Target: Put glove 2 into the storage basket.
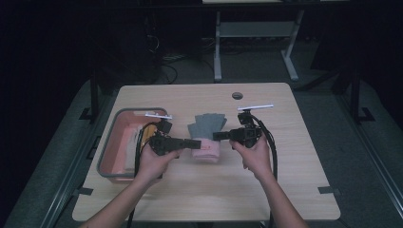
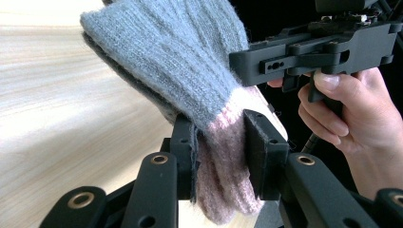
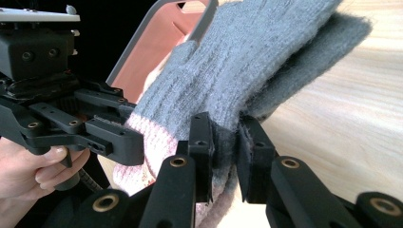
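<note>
The high view looks forward and down from above the person's side onto the whole table (image 1: 199, 190), far enough off to take in the floor beyond it. The left gripper view rides on the left gripper (image 2: 221, 156) and looks along its jaws from very close, facing the right gripper (image 2: 313, 54). The right gripper view sits just as close on its own gripper, facing the opposite way. All three views share the glove (image 1: 207, 135) and the tabletop around it.

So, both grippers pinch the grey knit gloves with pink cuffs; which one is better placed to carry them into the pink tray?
Left, probably: the left gripper clamps the cuff of the gloves and sits beside the tray; the right gripper is farther away.
</note>
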`<state>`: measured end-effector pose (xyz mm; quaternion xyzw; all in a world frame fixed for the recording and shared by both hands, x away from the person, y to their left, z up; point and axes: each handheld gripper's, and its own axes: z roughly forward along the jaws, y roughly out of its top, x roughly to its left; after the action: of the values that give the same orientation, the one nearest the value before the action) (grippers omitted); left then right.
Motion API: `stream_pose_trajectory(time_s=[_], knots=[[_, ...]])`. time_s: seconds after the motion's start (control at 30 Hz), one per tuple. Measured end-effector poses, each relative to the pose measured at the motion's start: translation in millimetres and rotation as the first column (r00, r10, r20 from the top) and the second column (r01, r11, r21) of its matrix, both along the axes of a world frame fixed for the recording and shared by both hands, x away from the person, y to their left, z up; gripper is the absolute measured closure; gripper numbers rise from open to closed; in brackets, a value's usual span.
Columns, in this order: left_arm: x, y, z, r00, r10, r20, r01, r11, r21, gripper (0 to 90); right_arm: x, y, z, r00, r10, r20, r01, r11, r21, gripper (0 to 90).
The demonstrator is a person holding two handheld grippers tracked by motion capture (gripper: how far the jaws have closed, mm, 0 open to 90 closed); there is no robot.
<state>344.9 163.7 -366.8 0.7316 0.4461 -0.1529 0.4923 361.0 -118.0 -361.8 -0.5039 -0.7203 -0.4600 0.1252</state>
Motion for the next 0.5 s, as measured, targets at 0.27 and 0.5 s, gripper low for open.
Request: stream_pose_trajectory(time_s=[0.27, 0.5], knots=[[1.3, 18.5, 6.6, 0.9997, 0.022, 0.014, -0.021, 0.9997, -0.009, 67.9, 7.5, 15.4, 8.1, 0.9997, 0.023, 0.004, -0.023, 1.000, 0.011, 77.5], [1.3, 34.1, 10.7, 0.9990, 0.036, 0.025, -0.036, 0.9993, -0.004, 68.2, 14.0, 32.1, 12.6, 0.9983, 0.055, 0.019, -0.055, 0.998, 0.013, 77.4]])
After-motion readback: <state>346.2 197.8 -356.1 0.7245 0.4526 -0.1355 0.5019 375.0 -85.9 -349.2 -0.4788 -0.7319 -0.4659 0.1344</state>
